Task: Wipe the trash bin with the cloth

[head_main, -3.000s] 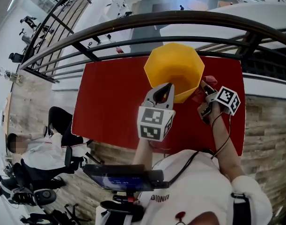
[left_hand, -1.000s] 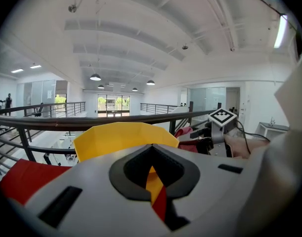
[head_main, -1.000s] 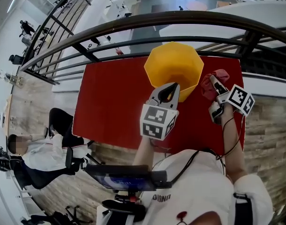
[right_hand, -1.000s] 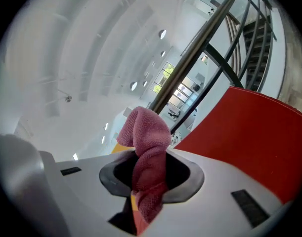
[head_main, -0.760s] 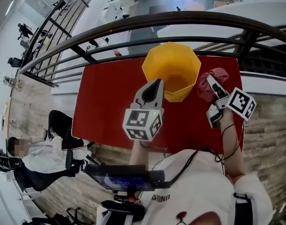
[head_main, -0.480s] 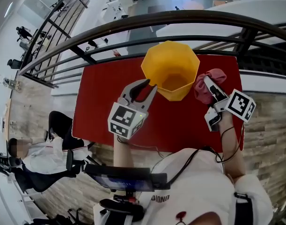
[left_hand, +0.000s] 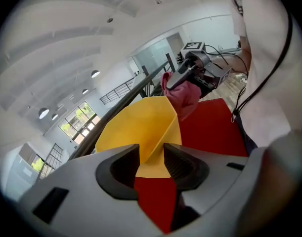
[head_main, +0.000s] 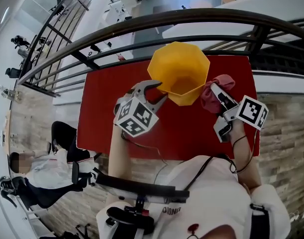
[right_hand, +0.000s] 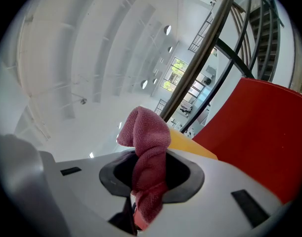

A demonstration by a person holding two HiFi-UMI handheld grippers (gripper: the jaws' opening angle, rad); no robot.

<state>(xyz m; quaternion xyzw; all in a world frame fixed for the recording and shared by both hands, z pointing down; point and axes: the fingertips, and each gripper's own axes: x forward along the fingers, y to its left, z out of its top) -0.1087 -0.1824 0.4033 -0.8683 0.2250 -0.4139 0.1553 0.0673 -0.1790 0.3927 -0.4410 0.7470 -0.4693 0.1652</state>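
Observation:
A yellow faceted trash bin [head_main: 179, 71] stands upright at the far side of the red table [head_main: 112, 108]. My left gripper [head_main: 155, 92] is at the bin's near-left wall. Its jaws have just been opening and now stand open. In the left gripper view a ridge of the bin [left_hand: 136, 127] shows in the gap of the left gripper [left_hand: 151, 164], and no pad presses on it. My right gripper [head_main: 216, 91] is shut on a pink cloth [head_main: 211, 97] beside the bin's right wall. The cloth [right_hand: 148, 147] bunches up out of the right gripper [right_hand: 150, 174].
A black railing [head_main: 201, 19] curves just beyond the table's far edge, with a lower floor behind it. A seated person [head_main: 40, 166] is at the lower left. The table's near edge [head_main: 156, 156] runs close to my body. Bare red tabletop [right_hand: 259, 132] lies right of the bin.
My left gripper has come off the bin's near rim, swung left, rolled over and opened. My right gripper has carried the cloth closer to the bin's right wall.

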